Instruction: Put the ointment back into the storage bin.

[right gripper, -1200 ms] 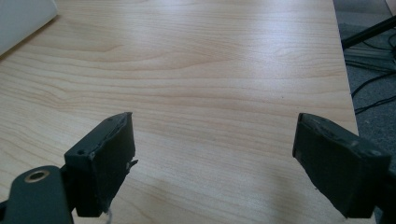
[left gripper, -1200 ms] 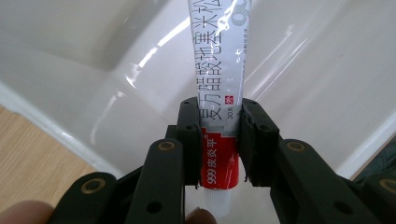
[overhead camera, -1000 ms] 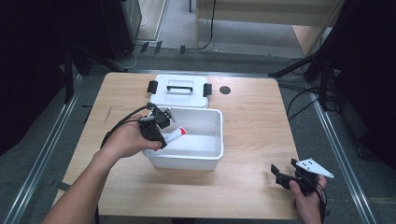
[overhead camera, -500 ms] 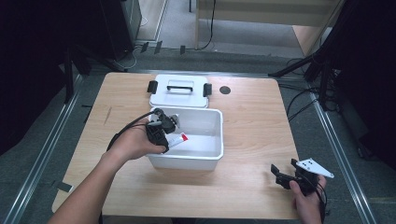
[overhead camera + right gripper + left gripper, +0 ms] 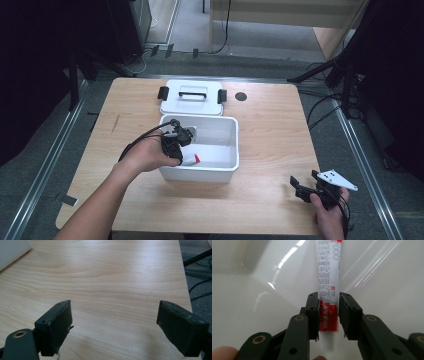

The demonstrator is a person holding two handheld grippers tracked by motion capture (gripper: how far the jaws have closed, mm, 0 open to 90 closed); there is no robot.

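A white and red box with printed characters (image 5: 328, 287) is pinched at its red end between the jaws of my left gripper (image 5: 329, 312), which is shut on it. In the high view the box (image 5: 190, 159) slants down inside the white bin (image 5: 236, 145), close to its left wall, with my left gripper (image 5: 183, 152) reaching over the rim. My right gripper (image 5: 301, 188) rests low over the table's front right corner. Its jaws stand wide open over bare wood, with nothing between them (image 5: 113, 322).
The bin's white lid (image 5: 192, 97), with black clips and a handle, lies flat behind the bin. A small dark round spot (image 5: 241, 96) sits to the lid's right. A corner of the bin (image 5: 12, 250) shows at the upper left of the right gripper view.
My left gripper has carried the box a little toward the near side and lower into the bin. The right gripper has stayed where it was.
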